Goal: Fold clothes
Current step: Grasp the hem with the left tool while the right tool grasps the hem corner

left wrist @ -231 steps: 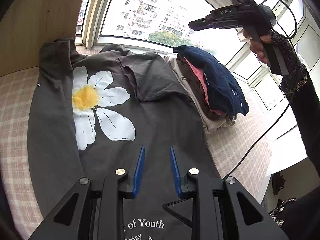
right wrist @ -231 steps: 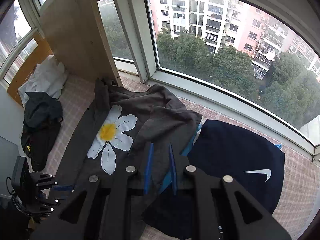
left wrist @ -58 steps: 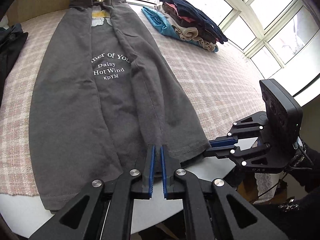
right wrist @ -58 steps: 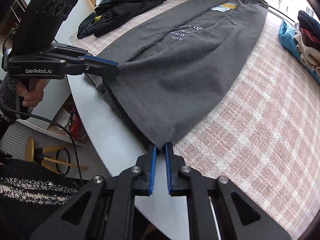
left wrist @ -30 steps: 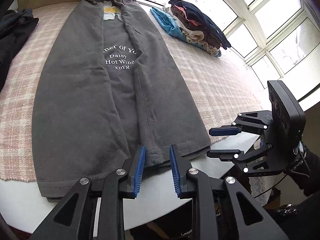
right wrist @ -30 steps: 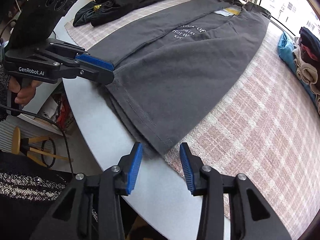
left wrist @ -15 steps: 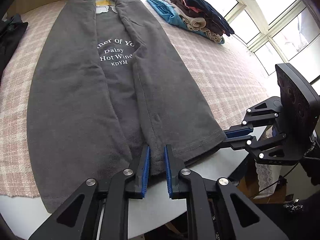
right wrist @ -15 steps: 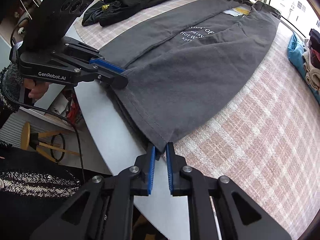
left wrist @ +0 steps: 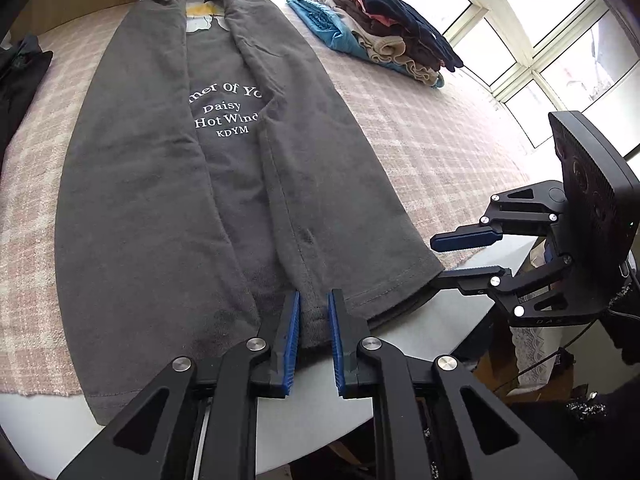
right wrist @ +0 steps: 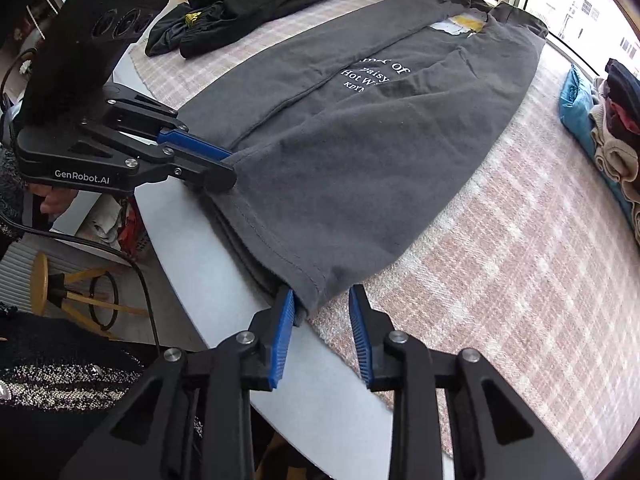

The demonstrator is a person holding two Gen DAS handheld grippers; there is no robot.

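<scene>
While the right gripper (right wrist: 322, 334) is opening, its fingers (right wrist: 282, 330) straddle the near hem corner of the grey T-shirt (right wrist: 360, 152) without pressing it, whereas half a second ago they were clamped there. The left gripper (left wrist: 314, 338) stays nearly closed on the hem at the middle seam. The T-shirt lies lengthwise on the counter (right wrist: 224, 300), both sides folded inward. Judgement: the right grip needs resetting before the hem is lifted toward the collar. A folded stack (left wrist: 384, 36) sits beyond.
</scene>
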